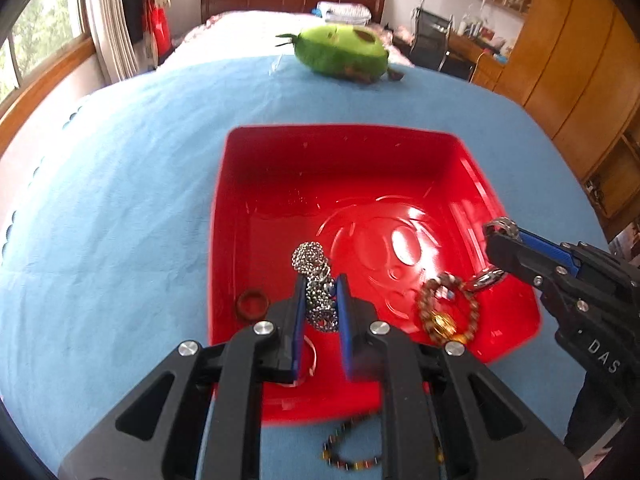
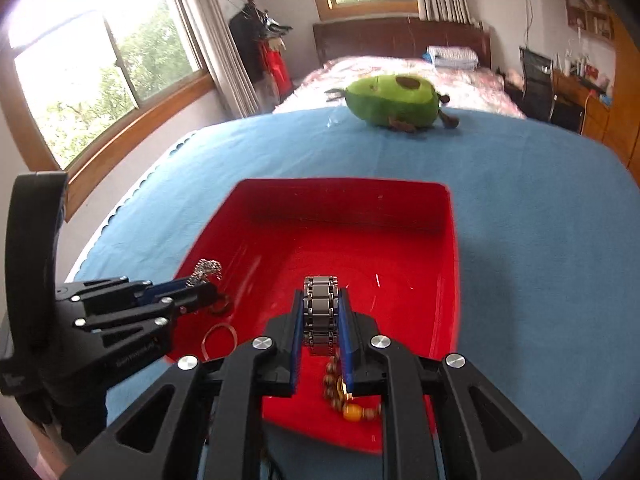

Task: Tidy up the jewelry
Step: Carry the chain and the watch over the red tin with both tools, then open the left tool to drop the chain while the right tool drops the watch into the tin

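Observation:
A red tray (image 1: pixel 340 136) (image 2: pixel 344 188) sits on the blue cloth. My left gripper (image 1: pixel 320 292) (image 2: pixel 208 286) is shut on a silver bead chain (image 1: pixel 314 276) (image 2: pixel 206 269) and holds it over the tray's left part. My right gripper (image 2: pixel 320 308) (image 1: pixel 492 240) is shut on a silver link bracelet (image 2: pixel 320 300) (image 1: pixel 488 278) over the tray's right part. A brown bead bracelet with an amber bead (image 1: pixel 448 312) (image 2: pixel 352 404), a dark red ring (image 1: pixel 251 304) (image 2: pixel 220 306) and a thin clear band (image 2: pixel 219 340) lie in the tray.
A dark multicoloured bead bracelet (image 1: pixel 352 452) lies on the blue cloth (image 1: pixel 120 220) just in front of the tray. A green avocado plush toy (image 1: pixel 344 50) (image 2: pixel 394 98) lies at the far edge. Windows on the left, wooden cabinets on the right.

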